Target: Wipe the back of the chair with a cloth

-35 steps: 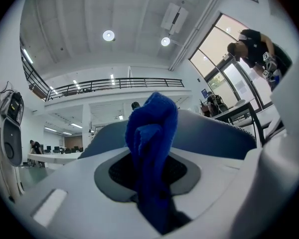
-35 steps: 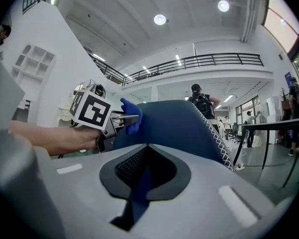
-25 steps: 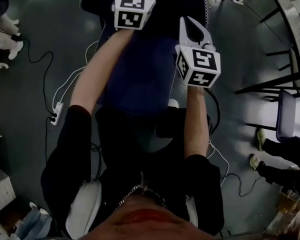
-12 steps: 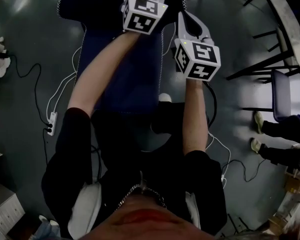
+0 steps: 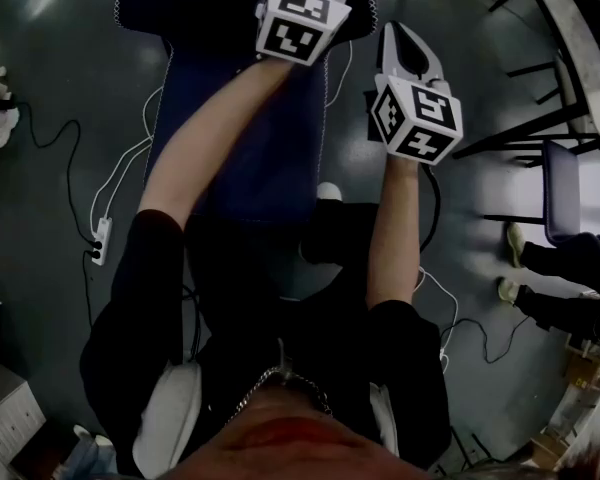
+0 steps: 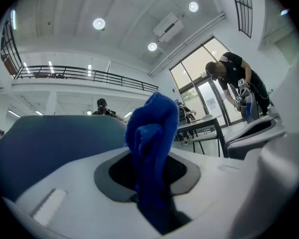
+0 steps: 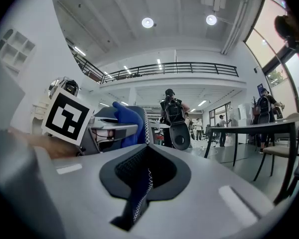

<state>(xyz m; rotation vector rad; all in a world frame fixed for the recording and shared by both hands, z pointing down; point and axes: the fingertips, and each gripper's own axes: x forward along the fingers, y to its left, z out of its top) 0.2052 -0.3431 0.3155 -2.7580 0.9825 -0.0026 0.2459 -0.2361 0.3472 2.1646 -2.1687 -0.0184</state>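
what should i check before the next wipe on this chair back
1. Is the cloth held by the left gripper: ok, fingers shut on it.
2. Is the chair steadied: ok, right gripper shut on its stitched edge.
3. Is the cloth touching the chair back: cannot tell.
4. Are the grippers apart: ok, clear gap in the head view.

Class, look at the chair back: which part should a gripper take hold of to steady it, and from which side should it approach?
Grip the chair back by its thin stitched edge, coming in from the person's right. The broad face is too wide for jaws; the edge fits, and the right gripper is closed on it.
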